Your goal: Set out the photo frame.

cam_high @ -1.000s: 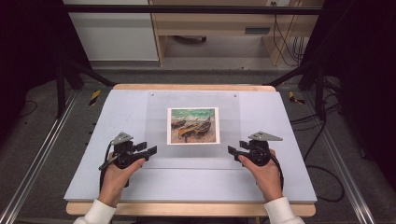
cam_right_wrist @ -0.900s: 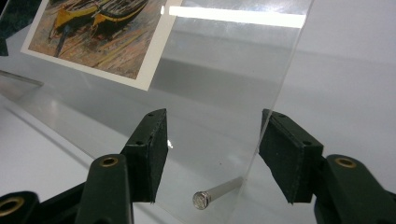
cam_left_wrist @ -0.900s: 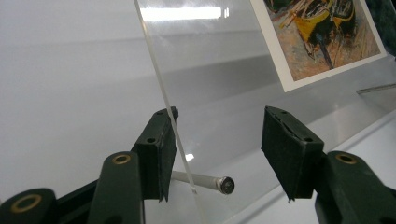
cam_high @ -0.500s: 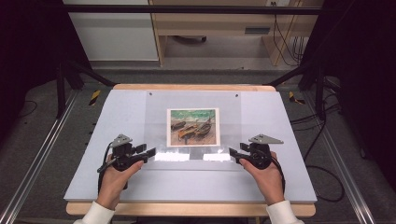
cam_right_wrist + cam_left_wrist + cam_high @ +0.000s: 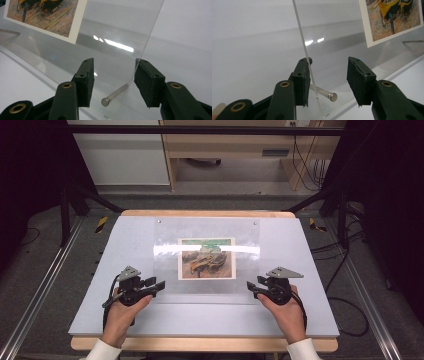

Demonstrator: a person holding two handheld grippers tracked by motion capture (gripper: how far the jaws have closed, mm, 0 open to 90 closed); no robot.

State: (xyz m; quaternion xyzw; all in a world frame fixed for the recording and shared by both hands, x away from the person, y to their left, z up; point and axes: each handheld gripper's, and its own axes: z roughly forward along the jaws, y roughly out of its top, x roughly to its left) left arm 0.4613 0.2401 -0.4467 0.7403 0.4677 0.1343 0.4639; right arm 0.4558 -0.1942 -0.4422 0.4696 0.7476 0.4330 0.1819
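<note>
Nearest each gripper, a metal standoff pin (image 5: 329,94) sits between half-open jaws that have just been closing. The left gripper (image 5: 151,286) and right gripper (image 5: 256,288) straddle the clear acrylic sheet's (image 5: 165,245) near corners, pads not clamped; beyond them lies the boat painting print (image 5: 207,258).

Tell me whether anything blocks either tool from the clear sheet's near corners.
Nothing visible does. The left tool straddles the clear sheet's edge, with a metal pin between its jaws; the right tool does likewise at the other corner. Both have just been closing, pads not yet pressing.
</note>
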